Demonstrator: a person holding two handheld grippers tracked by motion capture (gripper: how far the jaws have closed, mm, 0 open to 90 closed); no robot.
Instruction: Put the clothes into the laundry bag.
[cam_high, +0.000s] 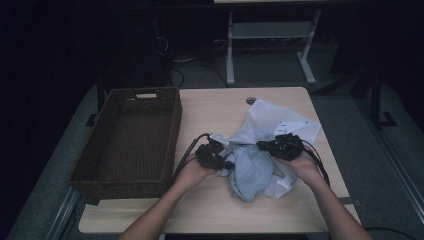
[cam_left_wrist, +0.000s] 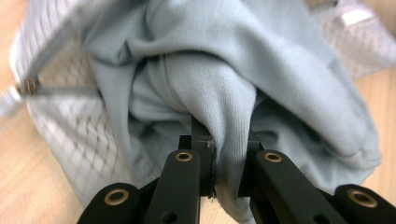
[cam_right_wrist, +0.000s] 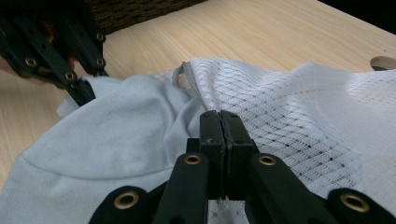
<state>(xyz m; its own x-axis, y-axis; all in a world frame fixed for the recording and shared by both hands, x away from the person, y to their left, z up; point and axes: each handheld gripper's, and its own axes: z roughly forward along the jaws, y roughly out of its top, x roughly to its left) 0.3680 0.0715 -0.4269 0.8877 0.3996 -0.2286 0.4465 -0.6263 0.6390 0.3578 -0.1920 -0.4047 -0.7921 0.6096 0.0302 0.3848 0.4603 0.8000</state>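
Observation:
A light grey-blue garment (cam_high: 252, 167) lies bunched on the wooden table, partly inside a white mesh bag (cam_high: 282, 120). In the left gripper view, my left gripper (cam_left_wrist: 226, 140) is shut on a fold of the garment (cam_left_wrist: 280, 70), with the mesh bag (cam_left_wrist: 70, 130) and its zipper pull (cam_left_wrist: 29, 86) to the left. My right gripper (cam_right_wrist: 219, 121) has its jaws pressed together on the edge of the mesh bag (cam_right_wrist: 303, 107), beside the garment (cam_right_wrist: 116, 135). In the high view the left gripper (cam_high: 220, 161) and right gripper (cam_high: 265, 146) flank the bundle.
A dark woven basket (cam_high: 142, 90) stands on the left part of the table (cam_high: 215, 110), close to the left hand. A round cable hole (cam_high: 251, 100) sits near the far edge. Desk legs and cables stand on the floor beyond.

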